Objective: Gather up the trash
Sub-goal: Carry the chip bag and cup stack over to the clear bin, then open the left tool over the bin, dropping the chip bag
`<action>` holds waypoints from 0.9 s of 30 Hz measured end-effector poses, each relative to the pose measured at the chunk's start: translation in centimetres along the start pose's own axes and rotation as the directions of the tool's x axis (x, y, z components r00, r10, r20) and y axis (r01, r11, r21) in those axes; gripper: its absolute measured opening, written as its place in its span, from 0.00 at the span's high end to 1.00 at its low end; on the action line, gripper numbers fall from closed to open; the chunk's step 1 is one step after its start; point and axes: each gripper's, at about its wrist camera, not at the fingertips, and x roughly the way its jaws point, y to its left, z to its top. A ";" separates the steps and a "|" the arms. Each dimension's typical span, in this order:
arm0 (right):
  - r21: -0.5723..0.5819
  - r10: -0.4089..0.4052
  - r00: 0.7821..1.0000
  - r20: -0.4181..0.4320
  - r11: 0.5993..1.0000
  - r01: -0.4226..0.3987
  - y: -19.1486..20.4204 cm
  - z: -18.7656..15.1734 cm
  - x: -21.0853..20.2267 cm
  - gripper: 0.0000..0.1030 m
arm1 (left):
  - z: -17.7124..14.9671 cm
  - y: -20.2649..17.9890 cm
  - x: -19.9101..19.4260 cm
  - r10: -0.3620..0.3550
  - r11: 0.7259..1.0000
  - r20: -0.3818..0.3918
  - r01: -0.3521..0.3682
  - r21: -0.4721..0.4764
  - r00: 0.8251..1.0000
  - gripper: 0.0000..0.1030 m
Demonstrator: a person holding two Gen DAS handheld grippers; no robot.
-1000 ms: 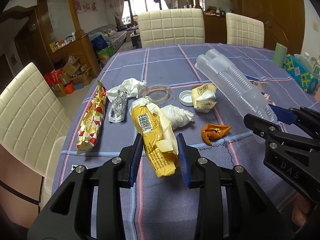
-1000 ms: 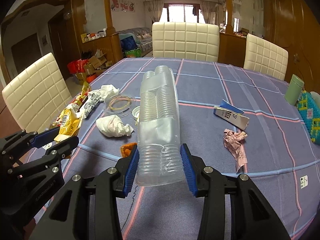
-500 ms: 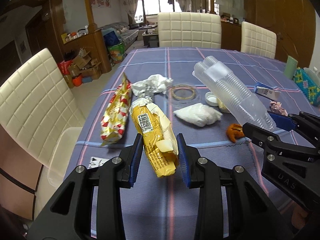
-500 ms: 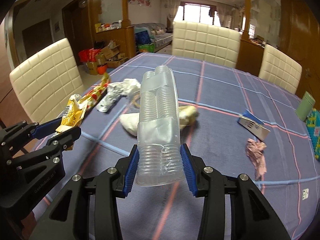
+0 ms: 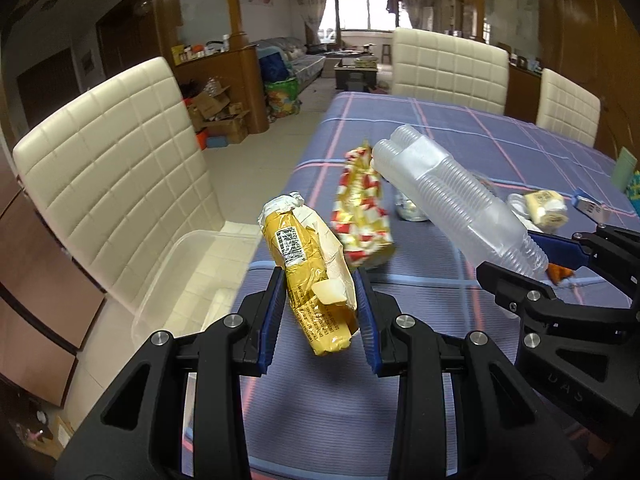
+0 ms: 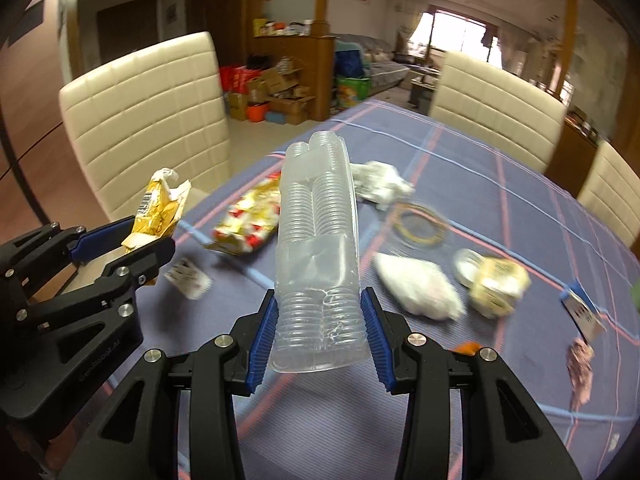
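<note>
My left gripper (image 5: 320, 312) is shut on a crumpled yellow wrapper (image 5: 308, 268), held in the air over the table's left edge. My right gripper (image 6: 320, 328) is shut on a sleeve of stacked clear plastic cups (image 6: 318, 248), also lifted off the table. In the left wrist view the cups (image 5: 452, 196) and right gripper (image 5: 560, 264) show at the right. The right wrist view has the left gripper (image 6: 124, 240) and its yellow wrapper (image 6: 158, 212) at the left. A clear plastic bin (image 5: 180, 280) sits on the chair seat beside the table.
On the blue checked tablecloth (image 6: 500, 184) lie a red-and-gold wrapper (image 6: 248, 224), white crumpled paper (image 6: 420, 288), a yellow pack (image 6: 498, 284), a clear lid with a rubber band (image 6: 422, 224) and a pink scrap (image 6: 580, 368). Cream chairs (image 5: 116, 176) ring the table.
Both grippers have swung to the left with their loads, from over the middle of the table to its left edge. The chair and clear bin have come into the left wrist view.
</note>
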 end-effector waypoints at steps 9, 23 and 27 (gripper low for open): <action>-0.070 0.035 0.999 -0.009 0.997 -0.035 4.0 2.4 2.3 0.60 | -0.1 4.6 1.4 0.051 0.996 -0.019 -0.052 -0.068 0.999 0.65; -0.107 0.052 0.999 -0.013 0.993 -0.053 7.0 6.3 5.8 0.60 | 0.8 10.6 4.2 0.113 0.983 -0.065 -0.121 -0.137 0.991 0.07; -0.098 0.039 0.999 -0.021 0.994 -0.041 6.8 6.7 6.7 0.60 | 1.0 11.3 4.6 0.157 0.977 -0.052 -0.163 -0.140 0.986 0.04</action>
